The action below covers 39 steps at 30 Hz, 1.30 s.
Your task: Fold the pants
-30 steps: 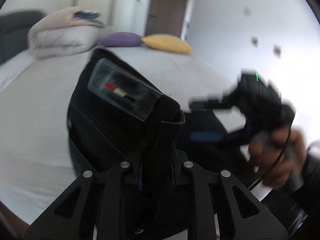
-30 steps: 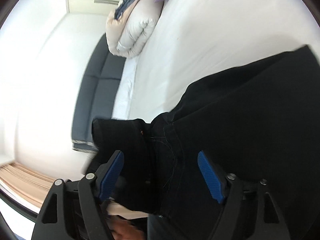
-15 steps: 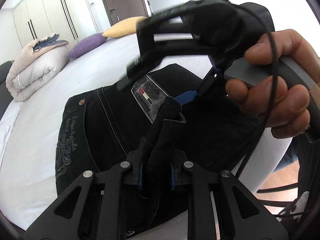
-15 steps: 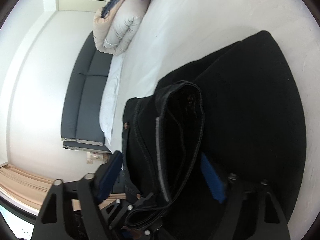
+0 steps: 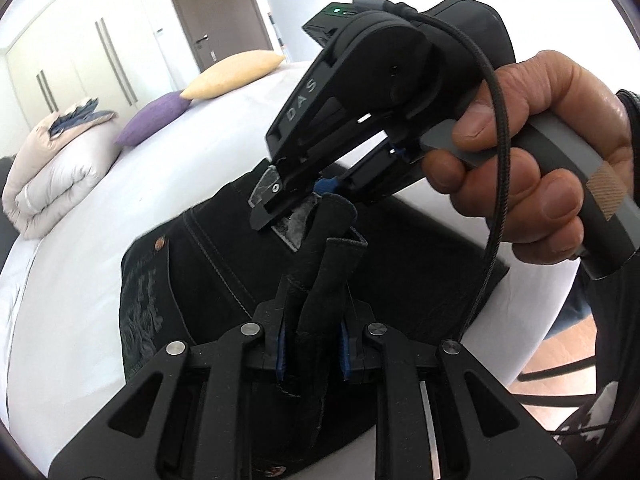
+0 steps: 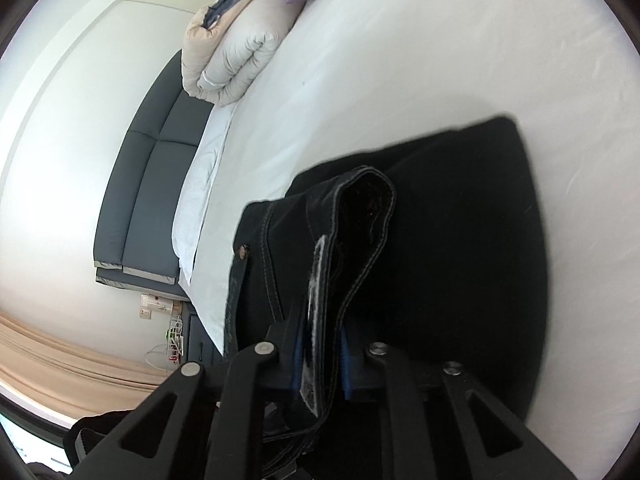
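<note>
Black jeans (image 5: pixel 224 280) lie bunched on the white bed (image 5: pixel 80 220) near its edge. My left gripper (image 5: pixel 312 344) is shut on a raised fold of the waistband. Just beyond it, the right gripper (image 5: pixel 304 196), held by a person's hand (image 5: pixel 540 152), grips the same waistband beside the grey label. In the right wrist view the right gripper (image 6: pixel 320 356) has its jaws closing, with the blue pads pressing on the waistband and label of the jeans (image 6: pixel 460 240). The rest of the jeans spreads flat on the bed (image 6: pixel 400 60).
A rolled duvet (image 5: pixel 52 168), a purple pillow (image 5: pixel 154 118) and a yellow pillow (image 5: pixel 232 74) sit at the far end of the bed. A dark grey headboard (image 6: pixel 148 184) lines the wall. The bed's edge and the floor lie to the right.
The right gripper's jaws went from wide open around the waistband to closed on it. The left gripper rolled and carried its fold up close to the right gripper.
</note>
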Each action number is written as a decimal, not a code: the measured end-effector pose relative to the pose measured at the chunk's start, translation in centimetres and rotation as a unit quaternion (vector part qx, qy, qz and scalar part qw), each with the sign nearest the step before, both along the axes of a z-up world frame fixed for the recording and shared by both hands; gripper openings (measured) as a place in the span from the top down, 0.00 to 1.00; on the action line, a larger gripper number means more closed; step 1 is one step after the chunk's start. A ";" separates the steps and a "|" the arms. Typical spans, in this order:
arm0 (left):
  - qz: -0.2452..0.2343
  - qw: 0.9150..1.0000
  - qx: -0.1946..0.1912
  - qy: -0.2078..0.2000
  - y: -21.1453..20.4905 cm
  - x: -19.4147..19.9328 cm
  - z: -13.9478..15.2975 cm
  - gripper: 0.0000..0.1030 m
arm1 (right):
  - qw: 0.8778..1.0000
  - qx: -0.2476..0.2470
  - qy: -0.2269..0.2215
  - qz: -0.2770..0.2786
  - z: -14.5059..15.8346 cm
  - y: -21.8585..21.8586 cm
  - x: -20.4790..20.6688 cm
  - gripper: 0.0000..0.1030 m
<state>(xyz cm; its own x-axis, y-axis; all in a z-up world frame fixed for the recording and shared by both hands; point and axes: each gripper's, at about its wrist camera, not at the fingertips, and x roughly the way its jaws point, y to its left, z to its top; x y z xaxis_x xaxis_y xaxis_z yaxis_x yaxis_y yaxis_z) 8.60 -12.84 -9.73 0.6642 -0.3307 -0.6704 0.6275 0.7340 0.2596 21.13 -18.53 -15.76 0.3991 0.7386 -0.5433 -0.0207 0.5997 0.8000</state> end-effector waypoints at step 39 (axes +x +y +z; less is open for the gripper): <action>-0.043 0.992 -0.078 0.085 4.2 4.6 0.3 0.33 | 0.990 -0.029 -0.030 -0.138 -0.9 -7.6 -7.6 0.71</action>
